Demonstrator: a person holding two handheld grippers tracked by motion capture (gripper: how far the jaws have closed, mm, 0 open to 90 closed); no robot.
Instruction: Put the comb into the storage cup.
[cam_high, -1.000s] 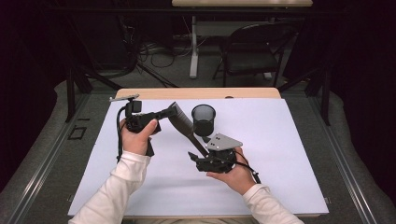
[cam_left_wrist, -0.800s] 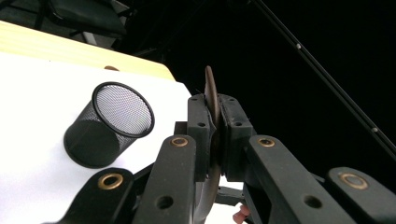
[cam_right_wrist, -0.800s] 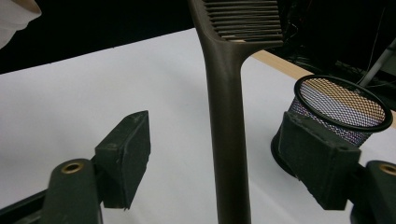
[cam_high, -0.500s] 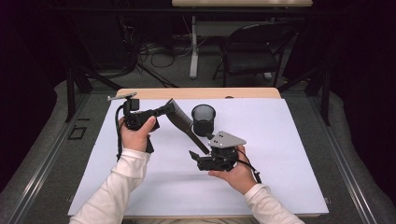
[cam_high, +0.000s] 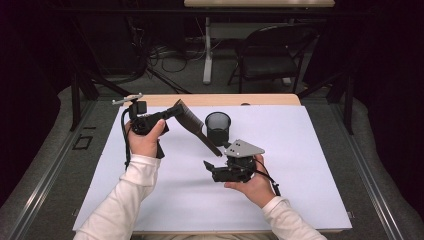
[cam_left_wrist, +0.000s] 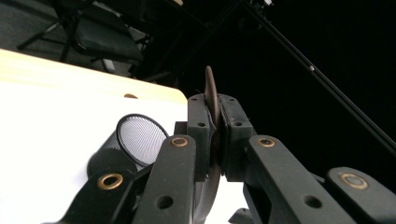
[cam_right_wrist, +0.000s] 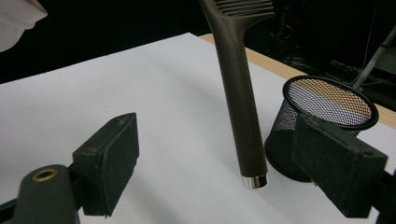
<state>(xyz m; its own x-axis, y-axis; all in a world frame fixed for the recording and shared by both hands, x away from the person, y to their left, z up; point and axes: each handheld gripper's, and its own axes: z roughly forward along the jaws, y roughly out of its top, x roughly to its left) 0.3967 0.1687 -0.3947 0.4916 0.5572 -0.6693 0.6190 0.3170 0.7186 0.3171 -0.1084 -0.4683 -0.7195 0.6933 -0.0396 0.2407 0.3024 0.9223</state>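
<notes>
My left gripper is shut on the head of a dark brown slotted spatula, held above the white table at the back left. In the left gripper view the thin head is pinched edge-on between the pads of the left gripper. The handle slants down towards my right gripper. The right gripper's jaws have just been opening and stand wide. The handle's silver-tipped end sits between them, touching neither pad.
A black mesh cup stands upright just right of the handle, close to the right gripper's far pad. A white sheet covers the wooden table. A folding chair and cables lie beyond the far edge.
The right gripper's jaws have spread apart and come off the spatula handle. The left gripper still grips the head and has shifted only slightly.
</notes>
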